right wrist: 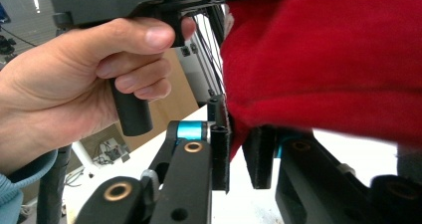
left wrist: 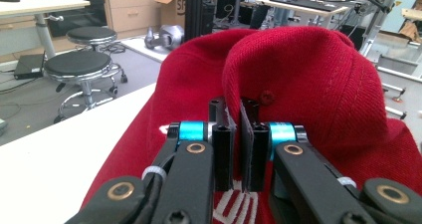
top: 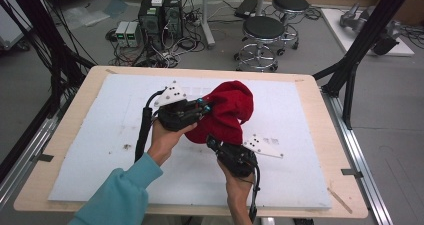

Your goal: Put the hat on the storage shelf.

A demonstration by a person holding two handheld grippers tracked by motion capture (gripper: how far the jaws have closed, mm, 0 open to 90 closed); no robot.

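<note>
A red cap (top: 227,112) is held up over the white foam board (top: 90,140), between both grippers. My left gripper (top: 202,106) grips its left side. In the left gripper view the jaws (left wrist: 238,147) are shut on a fold of the red cap (left wrist: 308,84), just below its top button (left wrist: 267,96). My right gripper (top: 212,142) meets the cap's lower edge from the front. Seen from the right gripper view, its jaws (right wrist: 238,134) stand close together with the hem of the red cap (right wrist: 323,59) pinched between them. The person's left hand (right wrist: 74,84) holds the other gripper's handle.
The foam board lies on a wooden table (top: 60,130). Behind the table, on the floor, are two black stools (top: 263,30), computer cases (top: 160,15) and loose cables. A black frame post (top: 350,80) rises beside the table's right edge.
</note>
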